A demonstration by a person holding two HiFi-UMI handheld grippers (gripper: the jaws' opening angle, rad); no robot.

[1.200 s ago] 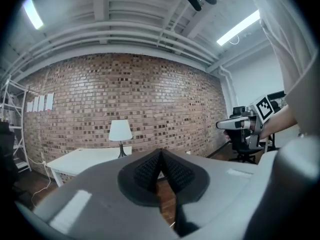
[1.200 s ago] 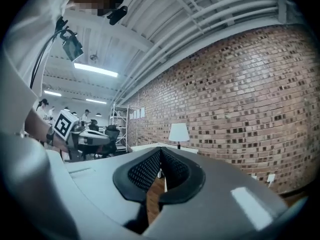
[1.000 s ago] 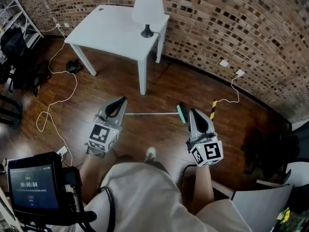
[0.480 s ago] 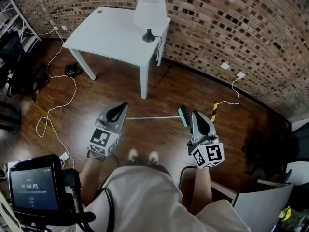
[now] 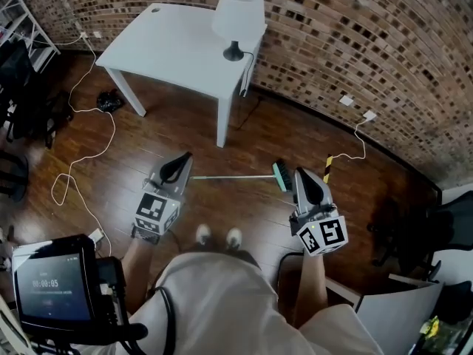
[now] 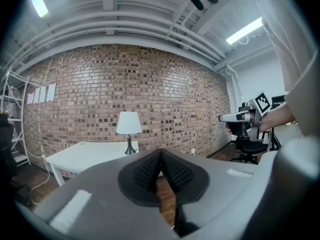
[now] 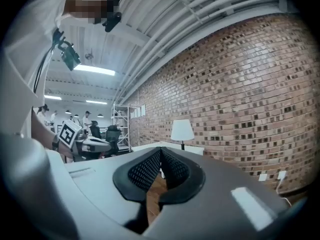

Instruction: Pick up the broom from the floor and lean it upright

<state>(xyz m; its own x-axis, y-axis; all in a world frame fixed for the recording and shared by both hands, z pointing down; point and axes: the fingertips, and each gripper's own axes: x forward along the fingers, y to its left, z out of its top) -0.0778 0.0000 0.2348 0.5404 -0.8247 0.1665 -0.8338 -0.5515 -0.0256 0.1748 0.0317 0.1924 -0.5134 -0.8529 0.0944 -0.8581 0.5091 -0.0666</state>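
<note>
Brick wall (image 5: 355,43) runs across the back, dark wood floor (image 5: 111,191) below it. White table, tabletop (image 5: 170,46) bare except a white-shade lamp (image 5: 238,13) at its wall-side corner. Person stands at bottom centre, one gripper per hand, both held out in front. Broom (image 5: 236,177) lies flat on the floor in front of the feet, roughly parallel to the wall. In the head view it spans the gap between the grippers, with the thin handle end by the left gripper (image 5: 183,161) and the green head just beside the right gripper (image 5: 303,174). Neither one has it. Left gripper view: jaws (image 6: 161,154) together at the tips, nothing between, pointing at table and lamp. Right gripper view: jaws (image 7: 160,151) also together and empty. White cable (image 5: 89,154) snakes over the floor at left. Small yellow-black striped piece (image 5: 327,168) stands near the broom head.
</note>
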